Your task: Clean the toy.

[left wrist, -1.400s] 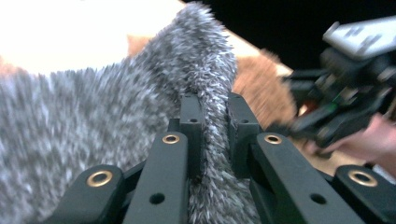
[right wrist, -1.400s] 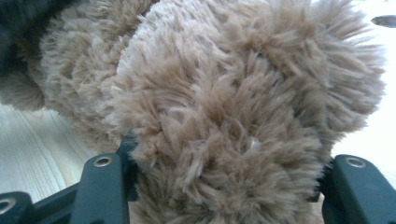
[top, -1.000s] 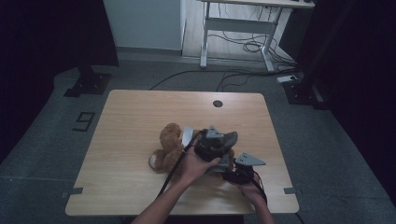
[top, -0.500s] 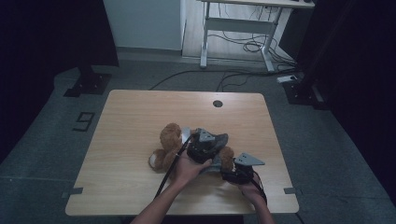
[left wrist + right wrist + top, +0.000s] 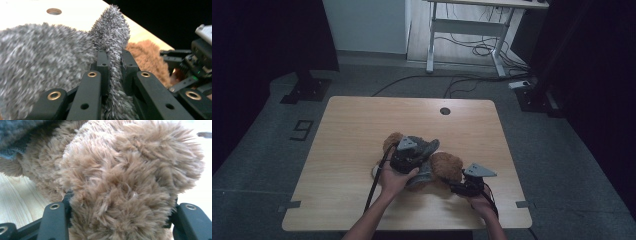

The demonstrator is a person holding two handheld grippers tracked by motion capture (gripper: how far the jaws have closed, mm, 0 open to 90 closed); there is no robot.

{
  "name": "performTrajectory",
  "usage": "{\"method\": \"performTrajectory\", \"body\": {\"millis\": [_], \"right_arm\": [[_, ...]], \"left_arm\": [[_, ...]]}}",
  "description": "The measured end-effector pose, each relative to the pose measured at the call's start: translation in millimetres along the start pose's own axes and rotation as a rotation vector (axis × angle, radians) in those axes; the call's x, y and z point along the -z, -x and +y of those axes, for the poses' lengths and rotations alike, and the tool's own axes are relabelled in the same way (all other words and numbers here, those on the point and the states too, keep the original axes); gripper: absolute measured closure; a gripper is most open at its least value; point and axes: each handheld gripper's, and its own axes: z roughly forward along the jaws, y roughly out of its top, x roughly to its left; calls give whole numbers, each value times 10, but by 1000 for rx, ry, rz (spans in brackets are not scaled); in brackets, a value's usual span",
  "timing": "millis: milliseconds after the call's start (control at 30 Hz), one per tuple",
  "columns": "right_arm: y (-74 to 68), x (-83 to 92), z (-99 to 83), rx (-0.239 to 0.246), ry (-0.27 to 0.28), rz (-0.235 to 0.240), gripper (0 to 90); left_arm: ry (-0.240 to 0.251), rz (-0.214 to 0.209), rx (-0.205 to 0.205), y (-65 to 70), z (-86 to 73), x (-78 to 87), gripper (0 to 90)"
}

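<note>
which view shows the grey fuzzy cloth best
The left gripper view: the grey fuzzy cloth is close up, pinched between the jaws. The high view shows it small over the brown plush toy; the right gripper view catches a corner.

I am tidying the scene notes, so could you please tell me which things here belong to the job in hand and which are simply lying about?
In the job:
- brown plush toy, clamped by the right gripper
- grey fuzzy cloth, pinched in the left gripper
- wooden table, the work surface

Lying about:
- white desk frame behind
- floor cables
- black stand base
</note>
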Motion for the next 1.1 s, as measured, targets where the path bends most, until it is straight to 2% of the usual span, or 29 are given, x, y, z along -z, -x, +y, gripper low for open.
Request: {"method": "performTrajectory", "body": {"millis": [100, 267, 333, 400, 433, 467, 500, 600, 700, 767, 833, 900, 1100], "right_arm": [[1, 1, 6, -2, -7, 0, 387], [-7, 2, 2, -4, -4, -3, 387], [-3, 7, 2, -5, -8, 1, 386], [-6, 6, 1, -6, -6, 0, 386], [-6, 6, 0, -5, -7, -1, 385], [-5, 6, -1, -5, -11, -3, 385], [-1, 5, -5, -6, -15, -4, 384], [-10, 1, -1, 3, -14, -6, 385], [-9, -2, 0, 1, -11, -6, 385], [0, 3, -2, -2, -12, -3, 384], [8, 2, -4, -12, -6, 0, 384], [12, 2, -6, -15, -3, 2, 383], [11, 3, -8, -17, 0, 5, 382]], "left_arm": [[-4, -26, -30, 142, 105, -124, 802], [-43, -86, -79, 466, 252, -448, 801], [-71, -89, -104, 573, 265, -571, 801], [-110, -76, -125, 621, 225, -696, 801], [-117, -70, -129, 609, 192, -736, 801], [-111, -81, -110, 576, 165, -745, 801], [-103, -94, -89, 541, 149, -731, 802], [-89, -78, -87, 455, 124, -632, 802], [-76, -19, -96, 350, 95, -486, 803], [-86, 23, -108, 283, 77, -418, 803], [-95, 51, -100, 191, 51, -351, 804], [-87, 35, -73, 109, 17, -280, 804], [-48, 23, -57, 11, -52, -58, 803]]}}
